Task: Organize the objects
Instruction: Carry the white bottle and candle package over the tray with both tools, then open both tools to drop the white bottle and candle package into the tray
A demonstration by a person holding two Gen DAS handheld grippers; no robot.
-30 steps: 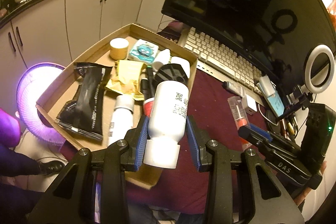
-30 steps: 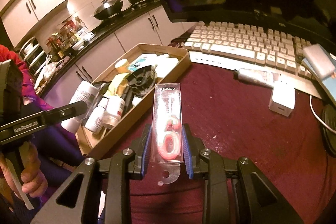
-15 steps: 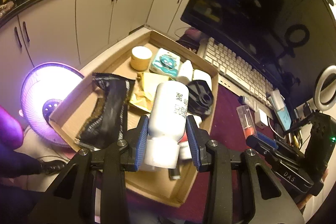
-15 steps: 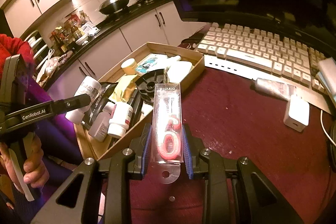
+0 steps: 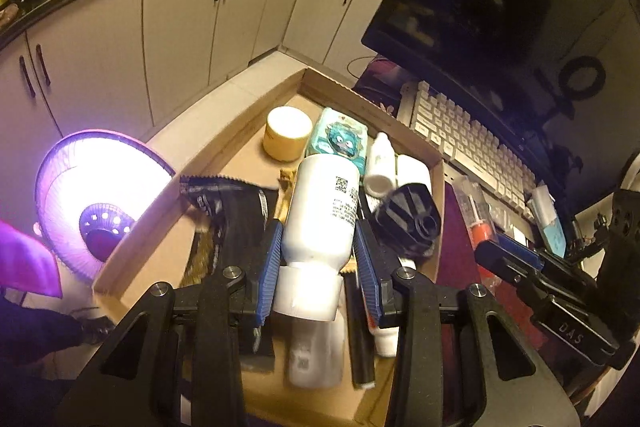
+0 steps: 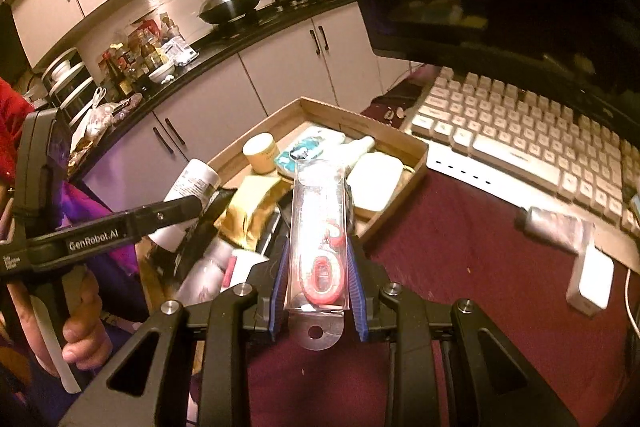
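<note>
With the cardboard tray [image 5: 224,143] already crowded, we pinch a white bottle [image 5: 320,211] in the left claw [image 5: 318,267] above it and a candle pack [image 6: 320,227] in the right claw [image 6: 318,291], while a tube [image 6: 556,223] and charger [image 6: 592,277] at 3 o'clock wait on the surface [image 6: 460,267].

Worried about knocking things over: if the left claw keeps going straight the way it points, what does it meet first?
Probably the teal packet in the cardboard box, directly beyond the white bottle held by the left claw; depth is uncertain.

Both wrist cams look fwd-down, close – share cardboard tray [image 5: 240,131] [image 6: 360,119].
</note>
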